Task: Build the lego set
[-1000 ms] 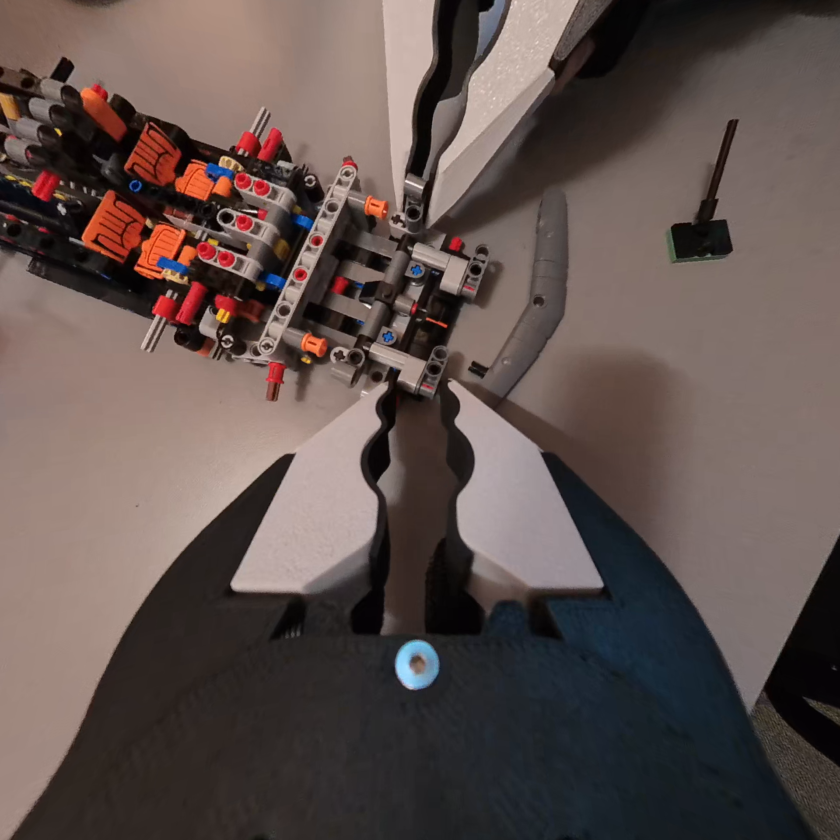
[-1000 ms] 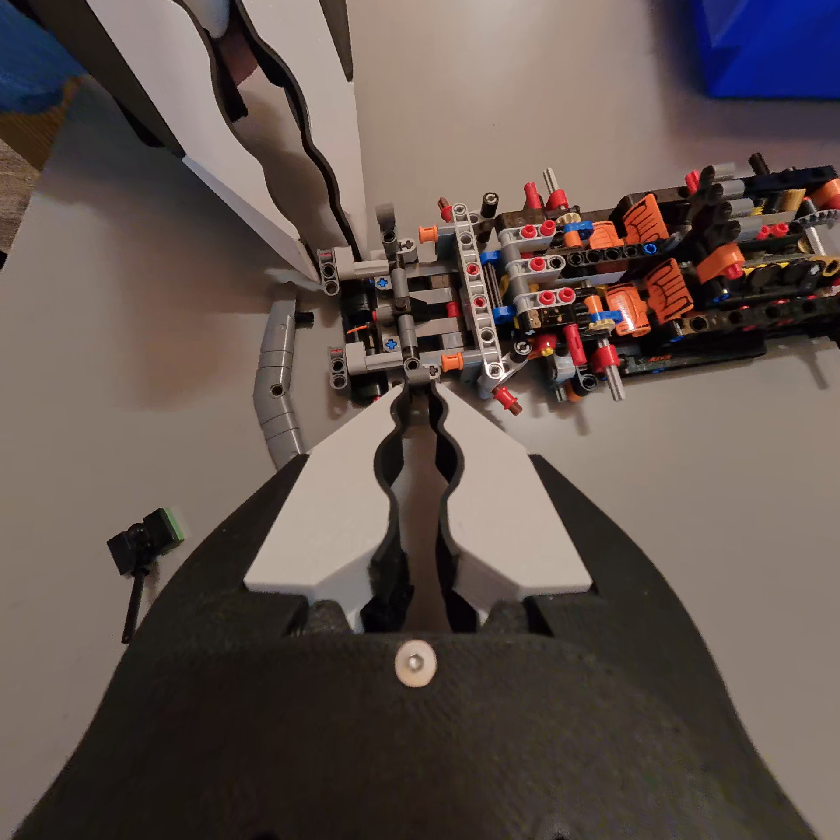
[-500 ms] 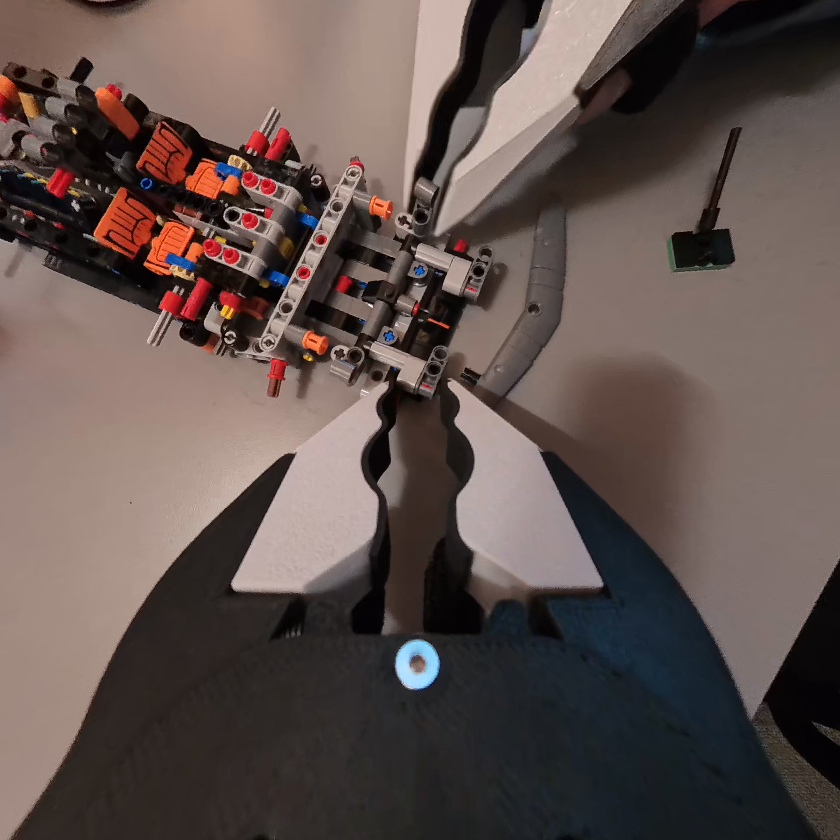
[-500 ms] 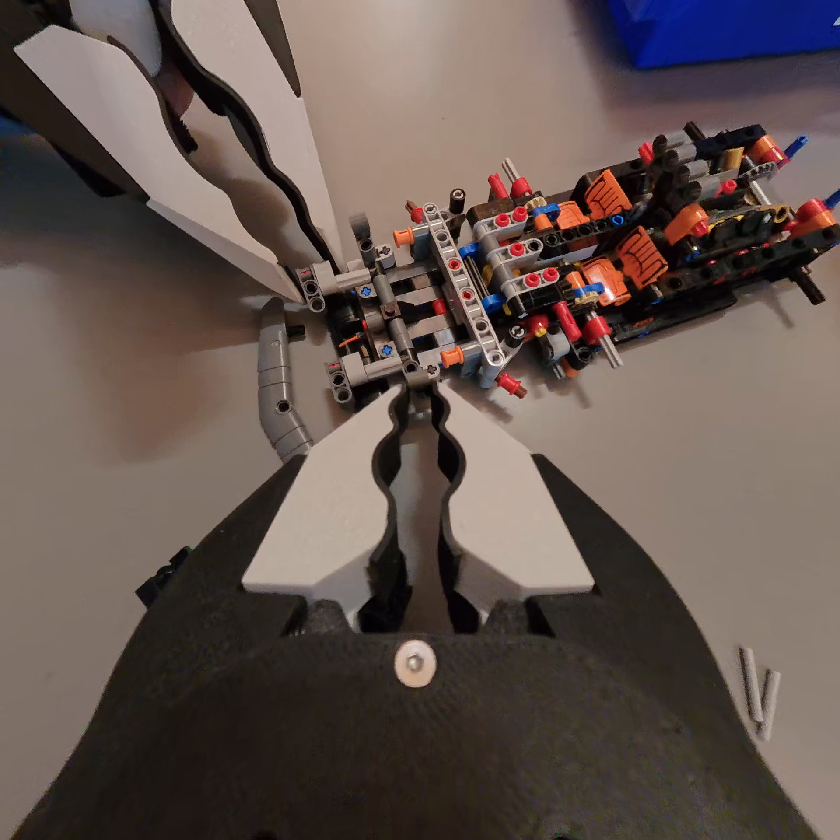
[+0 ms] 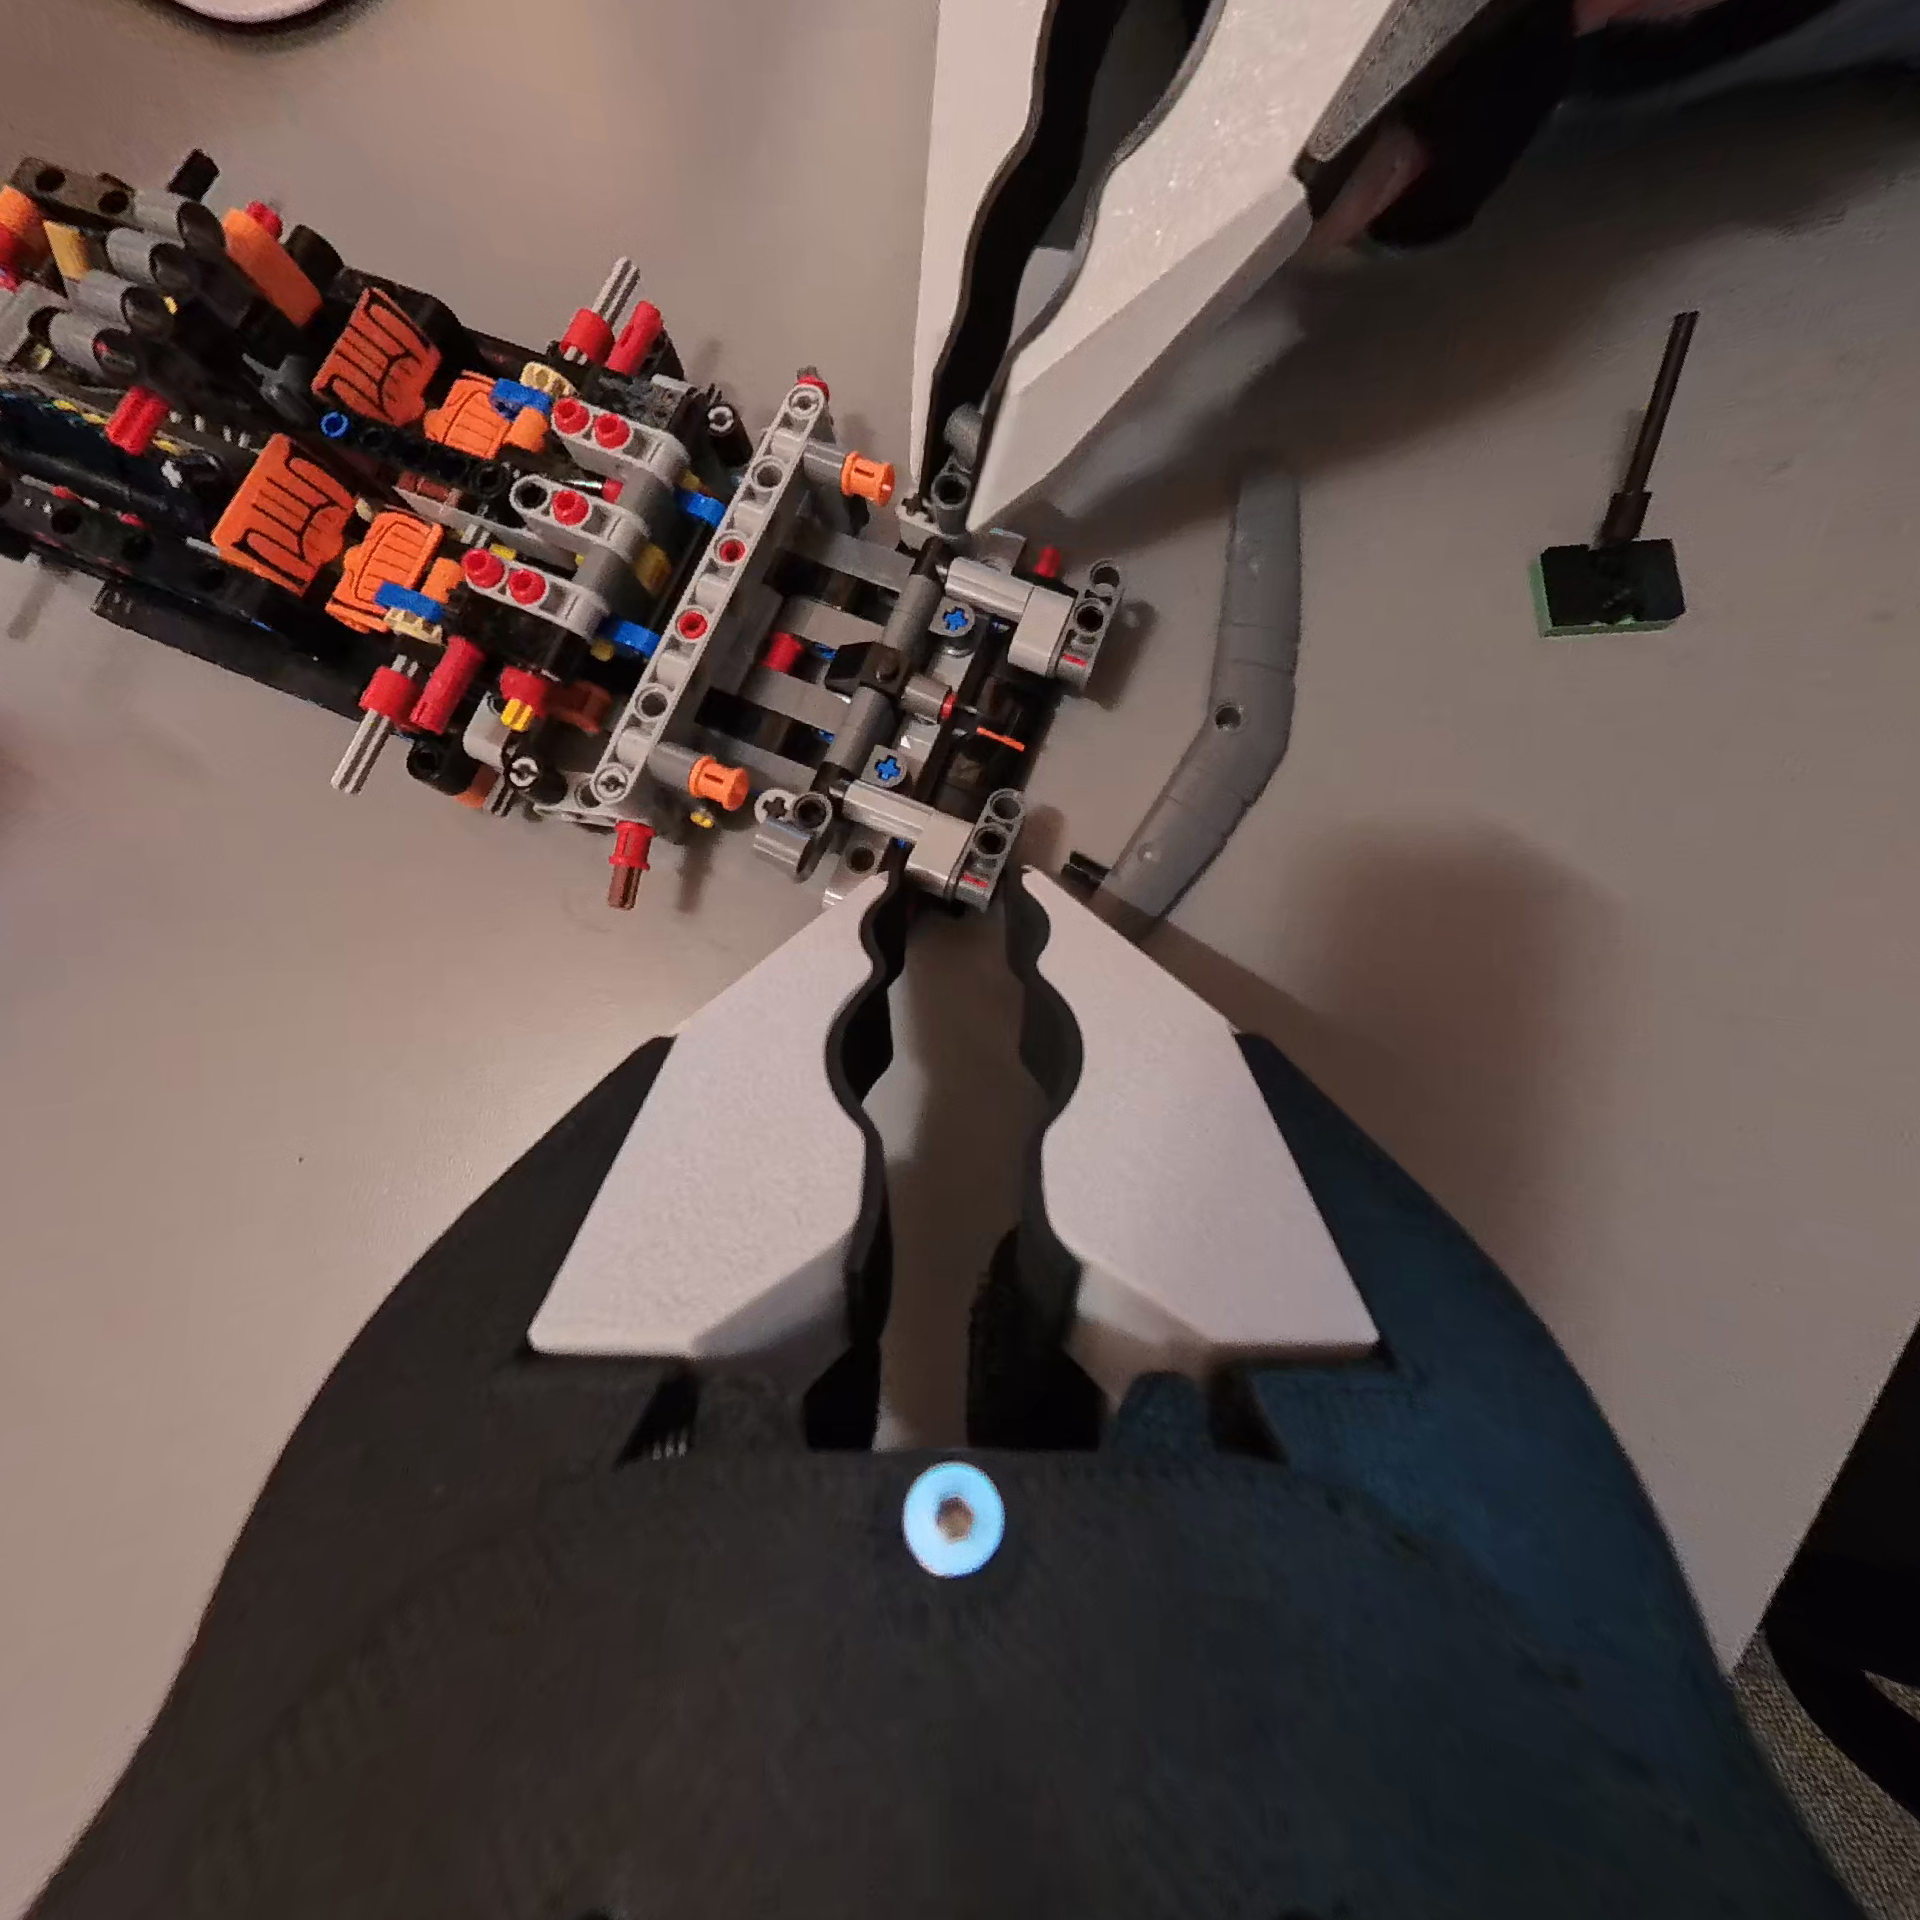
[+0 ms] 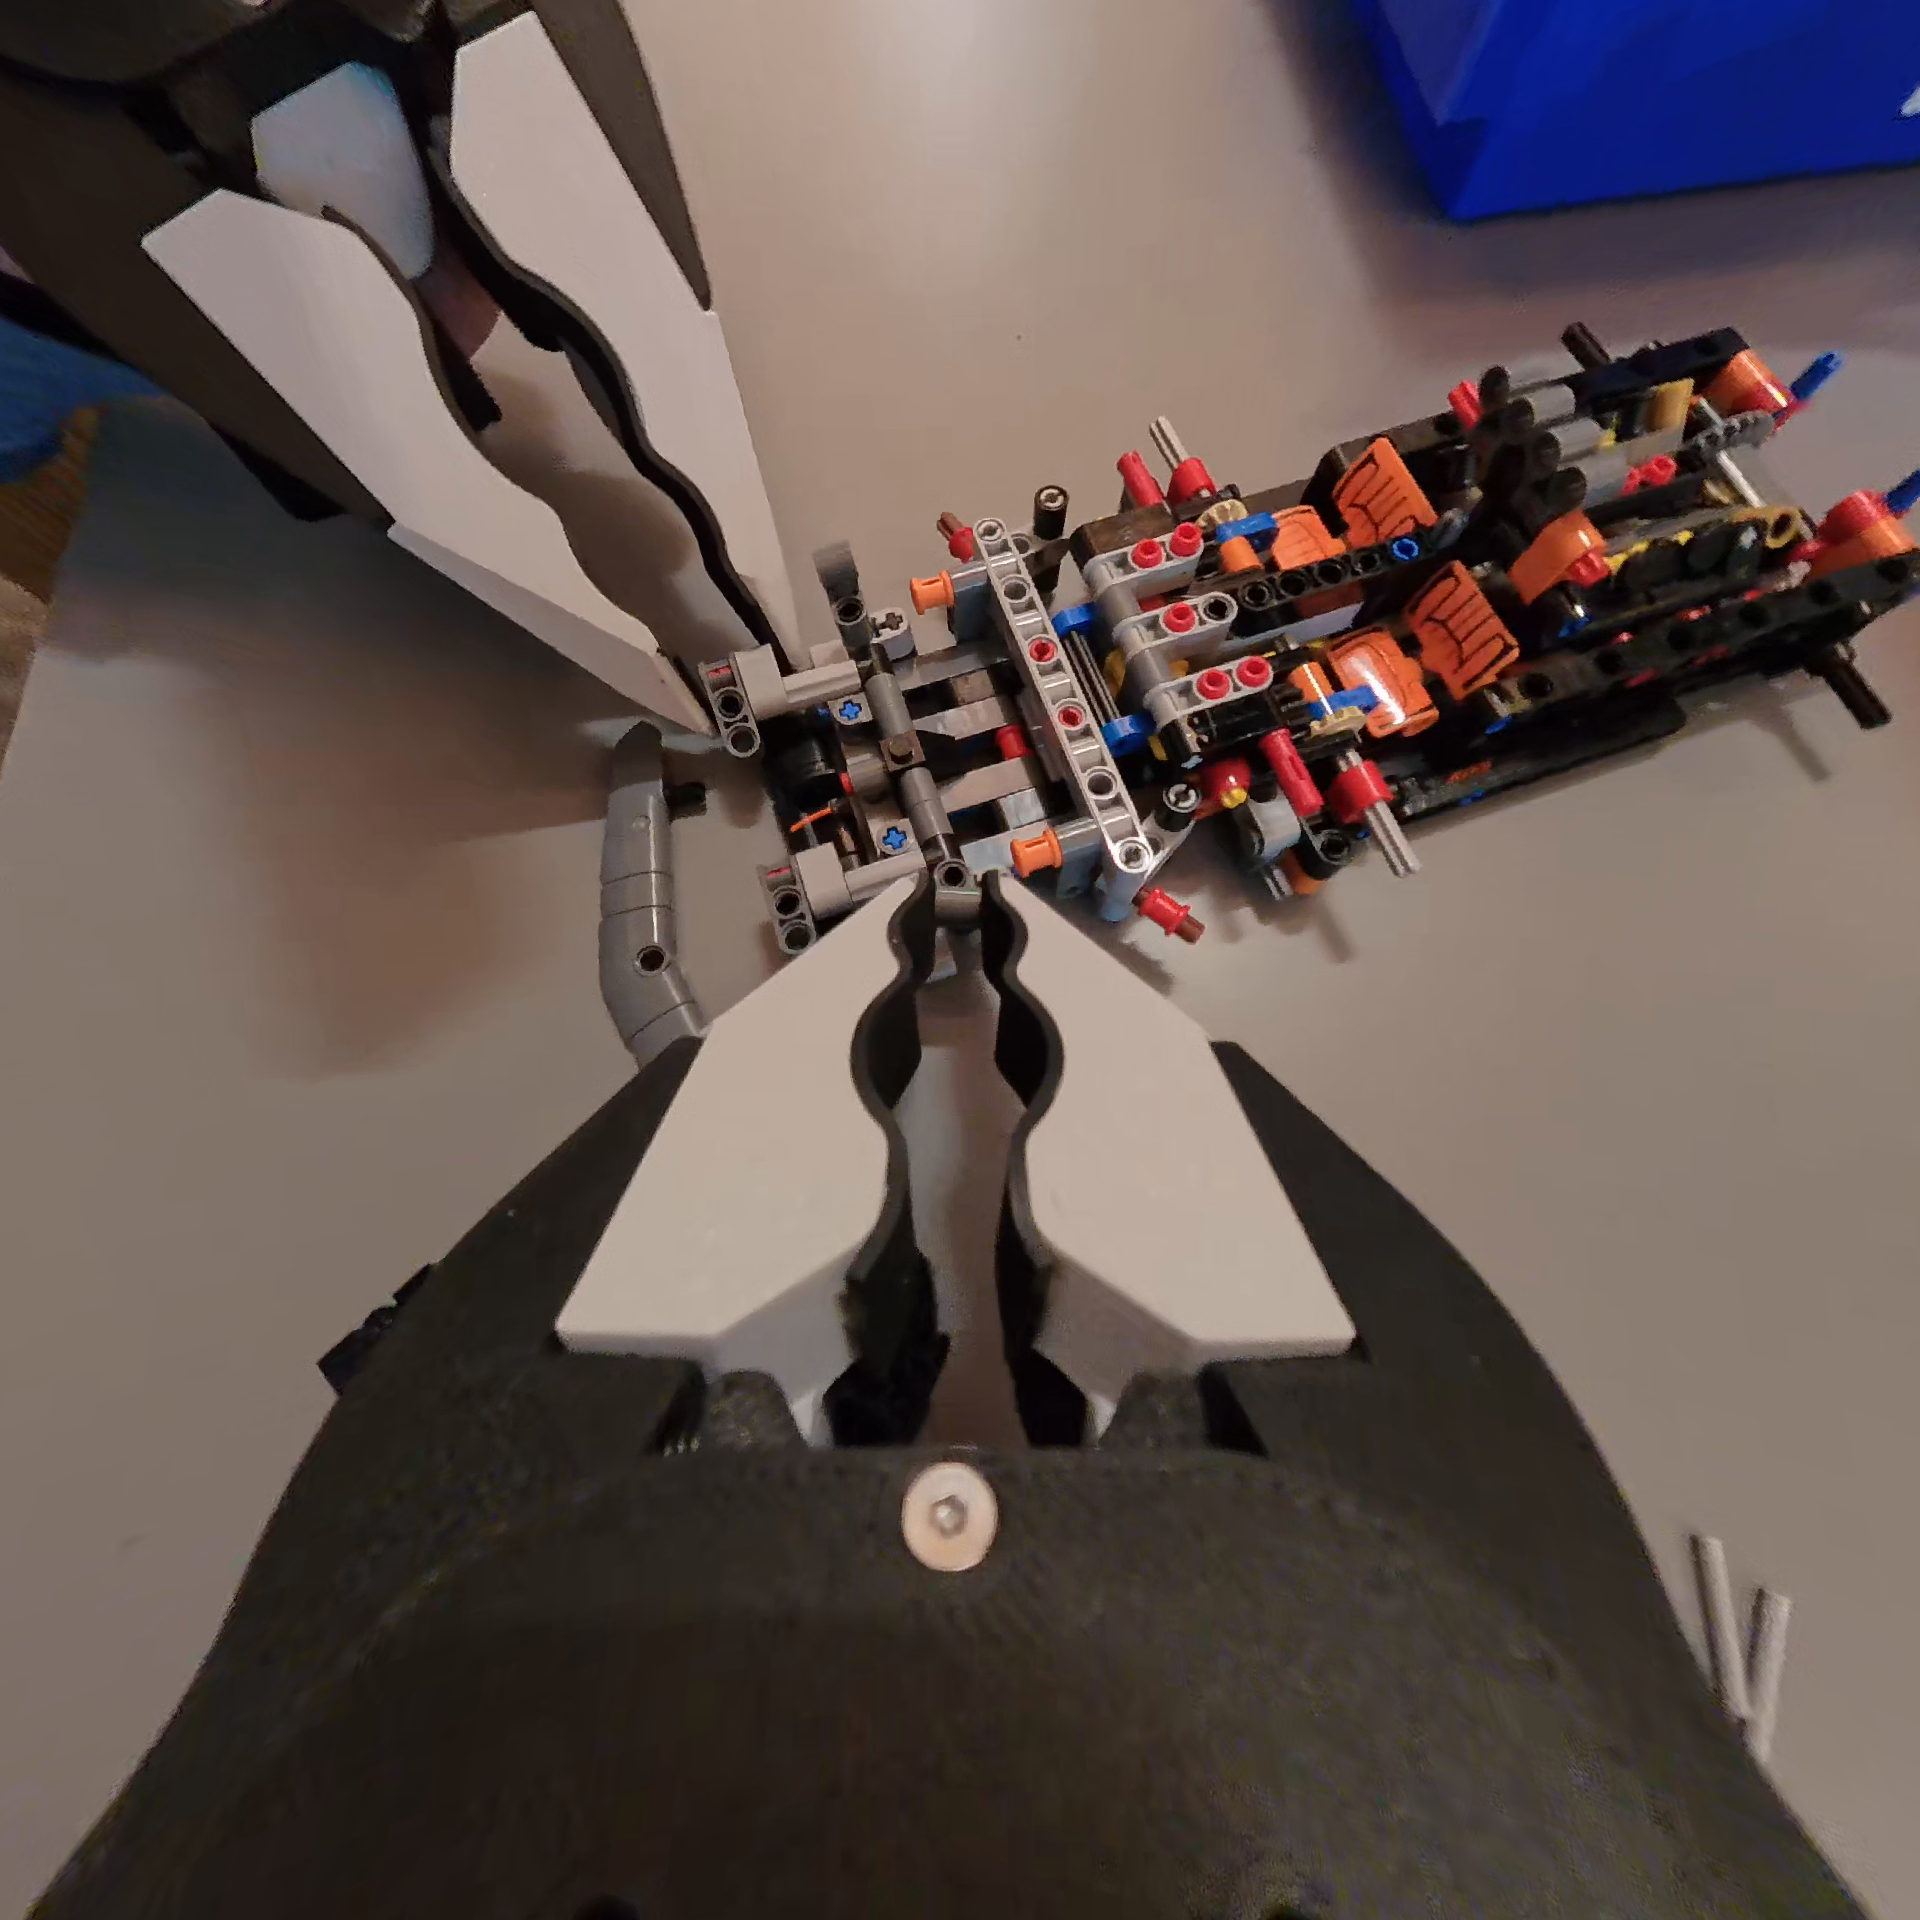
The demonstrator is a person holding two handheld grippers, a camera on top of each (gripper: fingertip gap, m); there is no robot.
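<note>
Grey-beamed lego chassis [image 5: 727, 613] end sits clamped between both grippers (left gripper [image 5: 951, 894], right gripper [image 6: 951, 899]).

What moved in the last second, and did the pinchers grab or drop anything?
The lego model swung round on the table, its long end turning. Nothing was grabbed or dropped: the left gripper stays clamped on one grey corner piece, the right gripper on the small dark connector. The curved grey piece and the black-and-green piece lie where they were.

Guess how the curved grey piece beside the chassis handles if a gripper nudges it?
The curved grey piece lies flat on the table, so it would probably slide or pivot rather than roll. Looks like rigid, light plastic. Its thin, low profile may make pinching from above awkward.
</note>
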